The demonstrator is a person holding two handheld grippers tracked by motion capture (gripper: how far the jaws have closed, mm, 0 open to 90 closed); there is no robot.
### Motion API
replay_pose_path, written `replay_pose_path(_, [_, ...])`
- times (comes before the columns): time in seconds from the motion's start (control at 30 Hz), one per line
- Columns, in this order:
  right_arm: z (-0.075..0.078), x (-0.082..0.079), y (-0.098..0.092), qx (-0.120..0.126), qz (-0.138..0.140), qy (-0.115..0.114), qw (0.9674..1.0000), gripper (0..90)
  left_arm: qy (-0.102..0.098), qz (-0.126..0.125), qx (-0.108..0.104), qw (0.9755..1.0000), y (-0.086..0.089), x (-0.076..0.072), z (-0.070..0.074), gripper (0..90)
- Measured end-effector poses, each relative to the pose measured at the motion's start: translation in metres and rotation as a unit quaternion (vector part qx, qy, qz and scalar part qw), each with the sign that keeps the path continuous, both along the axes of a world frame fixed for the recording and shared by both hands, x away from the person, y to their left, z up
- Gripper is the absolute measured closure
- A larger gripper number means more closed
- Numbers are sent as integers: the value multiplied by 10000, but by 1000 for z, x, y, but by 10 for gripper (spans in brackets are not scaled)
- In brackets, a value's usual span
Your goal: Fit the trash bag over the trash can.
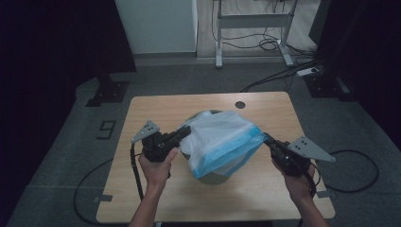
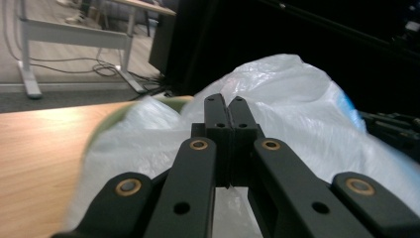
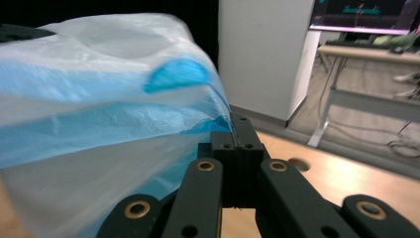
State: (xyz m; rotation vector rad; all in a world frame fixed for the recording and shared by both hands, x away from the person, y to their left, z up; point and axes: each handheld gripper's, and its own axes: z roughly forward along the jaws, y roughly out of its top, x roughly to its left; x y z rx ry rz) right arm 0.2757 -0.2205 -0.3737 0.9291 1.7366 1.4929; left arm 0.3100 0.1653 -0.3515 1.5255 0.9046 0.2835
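A thin white plastic bag (image 1: 220,139) with a blue band is stretched over a round grey-green bin (image 1: 213,178) in the middle of the table. My left gripper (image 1: 184,131) is shut on the bag's left edge, and the jaws press together on the white film (image 2: 277,104) in the left gripper view. My right gripper (image 1: 267,140) is shut on the bag's right corner, where the blue band (image 3: 124,124) runs into the closed jaws. The bag hangs taut between both grippers above the bin. Most of the bin is hidden under the bag.
The wooden table (image 1: 156,106) has a round cable hole (image 1: 240,104) near its far edge. Beyond it stand a desk frame (image 1: 253,21) with cables on the floor and a white cabinet (image 1: 158,23). A black stand base (image 1: 108,92) sits at the far left.
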Motion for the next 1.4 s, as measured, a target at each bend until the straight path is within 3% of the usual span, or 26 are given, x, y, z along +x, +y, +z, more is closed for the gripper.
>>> replay_pose_path(0.13, [3,10,-9,-48,-64,-66,9999,889,15,193,-157,9997,13,3,-1,896])
replay_pose_path(0.3, [-6,16,-20,-37,-154,-2,9999,889,65,324,-243,9992,25,3,-7,895])
replay_pose_path(0.47, [-14,12,-24,-20,18,-37,10000,889,133,233,-203,9994,30,-3,-14,887])
replay_pose_path(0.57, [-15,5,-22,-21,223,-141,9996,889,74,70,-199,9997,31,-9,-13,795])
replay_pose_path(0.73, [-10,1,-17,-52,406,-250,9988,889,-259,1,163,9995,23,-22,8,581])
replay_pose_path(0.87, [-4,-1,-14,-82,442,-269,9986,889,-514,-18,437,9977,15,-31,22,421])
replay_pose_path(1.03, [-1,-4,-11,-124,555,-274,9980,889,-605,-177,844,9944,2,-31,29,392])
replay_pose_path(1.23, [1,-3,-6,-209,636,-236,9975,889,-790,-73,1360,9875,-13,-25,35,372])
replay_pose_path(1.4, [-2,-1,-11,-214,584,-170,9979,889,-872,-10,1259,9882,-6,-26,33,339])
